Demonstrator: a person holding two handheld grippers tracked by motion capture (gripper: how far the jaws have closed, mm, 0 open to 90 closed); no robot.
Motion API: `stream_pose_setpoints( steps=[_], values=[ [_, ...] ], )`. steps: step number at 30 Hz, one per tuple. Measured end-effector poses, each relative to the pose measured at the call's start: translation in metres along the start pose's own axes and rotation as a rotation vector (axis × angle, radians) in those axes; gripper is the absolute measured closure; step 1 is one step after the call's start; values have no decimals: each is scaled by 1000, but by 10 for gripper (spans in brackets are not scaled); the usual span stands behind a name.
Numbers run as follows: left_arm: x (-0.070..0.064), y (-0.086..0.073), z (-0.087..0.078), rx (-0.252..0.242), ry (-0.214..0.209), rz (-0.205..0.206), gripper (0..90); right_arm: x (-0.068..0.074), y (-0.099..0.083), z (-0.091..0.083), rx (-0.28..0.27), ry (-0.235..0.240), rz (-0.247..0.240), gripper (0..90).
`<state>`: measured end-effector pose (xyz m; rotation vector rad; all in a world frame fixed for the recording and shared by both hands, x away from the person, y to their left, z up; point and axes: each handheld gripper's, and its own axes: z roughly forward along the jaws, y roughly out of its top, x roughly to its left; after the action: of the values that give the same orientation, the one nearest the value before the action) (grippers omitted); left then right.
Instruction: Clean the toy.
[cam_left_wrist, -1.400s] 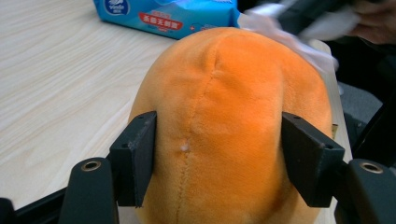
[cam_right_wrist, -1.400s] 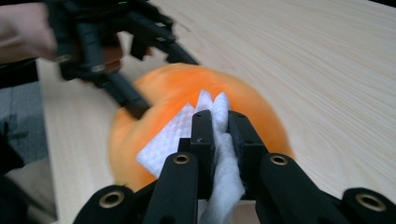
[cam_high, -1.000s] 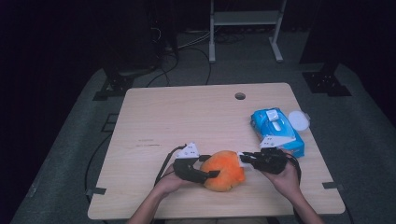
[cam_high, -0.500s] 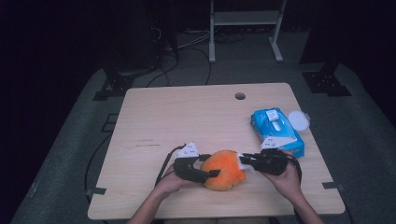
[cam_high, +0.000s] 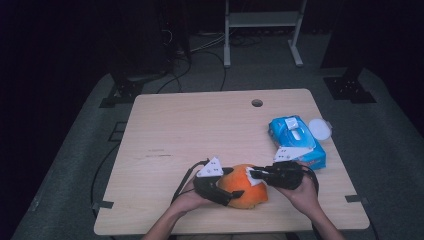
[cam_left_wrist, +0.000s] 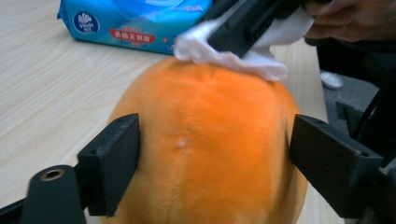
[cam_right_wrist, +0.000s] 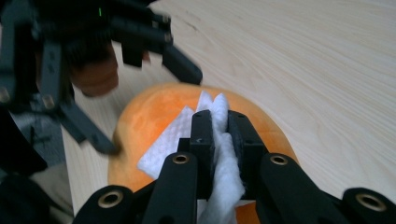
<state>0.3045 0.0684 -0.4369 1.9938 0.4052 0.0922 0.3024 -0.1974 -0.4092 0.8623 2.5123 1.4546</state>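
An orange ball (cam_high: 244, 186) of soft, fuzzy material lies on the wooden desk (cam_high: 200, 125), near the front edge at about 6 o'clock of the desk top. The left gripper (cam_high: 231, 195) grasps this ball: in the left gripper view its two black jaws press on both sides of the orange body. The right gripper (cam_high: 251, 174) is clenched on a white wipe (cam_right_wrist: 212, 140), which sits folded between its jaws and touches the top of the ball. In the high view the right gripper comes to the ball from about 3 o'clock and the left one from about 9 o'clock. A blue pack of wipes (cam_high: 297, 140) lies on the desk at about 2 o'clock from the ball, well apart from it. Just beside the pack, toward 2 o'clock, is a round white lid (cam_high: 320, 129).
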Motion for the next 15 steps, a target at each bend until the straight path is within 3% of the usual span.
stream_pose_setpoints(
  steps=[2,3,5,7,9,11,13,15],
  values=[
    [6,-1,-2,12,32,-13,91,0,-2,-2,17,-8,-14,804],
    [8,-3,-2,13,28,-27,75,-1,-4,-4,18,0,-15,804],
    [14,-9,3,33,-6,-81,48,-2,-5,-5,17,8,-4,803],
    [14,-14,8,43,-31,-97,52,-4,-5,-4,13,16,-2,803],
    [12,-11,7,55,-8,-63,177,-2,-4,-4,15,-1,-10,803],
    [5,-4,3,41,54,14,282,1,-2,-5,0,-20,-17,803],
    [-3,3,1,22,114,83,310,5,2,-7,-30,-28,-23,803],
    [-7,6,2,17,155,125,311,7,6,-6,-49,-23,-28,802]
  ],
)
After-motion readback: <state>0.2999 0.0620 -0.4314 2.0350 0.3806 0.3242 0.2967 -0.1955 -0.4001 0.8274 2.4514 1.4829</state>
